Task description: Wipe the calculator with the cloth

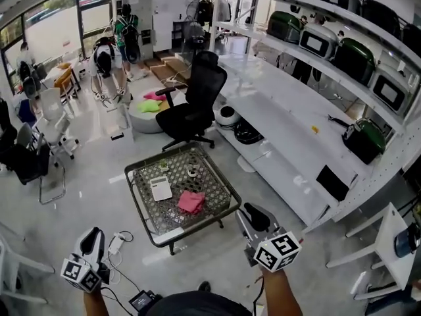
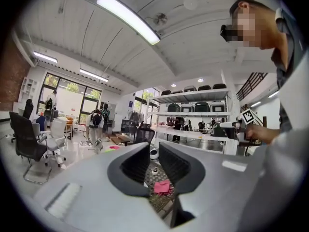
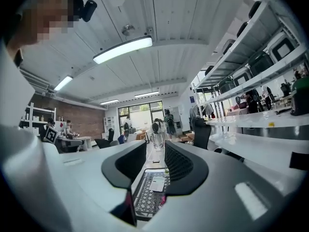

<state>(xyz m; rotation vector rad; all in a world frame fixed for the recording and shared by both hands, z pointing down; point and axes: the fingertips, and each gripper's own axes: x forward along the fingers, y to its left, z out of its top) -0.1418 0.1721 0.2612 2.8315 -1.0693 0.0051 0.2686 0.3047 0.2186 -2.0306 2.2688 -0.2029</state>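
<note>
Calculator (image 3: 157,183) in right gripper view (cloth (image 2: 162,186), left's)

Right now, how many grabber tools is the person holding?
2. The left gripper is at the head view's lower left, the right gripper at its lower right, both short of the table. None looks hidden.

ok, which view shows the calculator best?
Head view: the calculator lies whole and unblocked beside the cloth. The right gripper view shows it small, beyond the jaws. The left gripper view shows only the cloth, no calculator.
</note>
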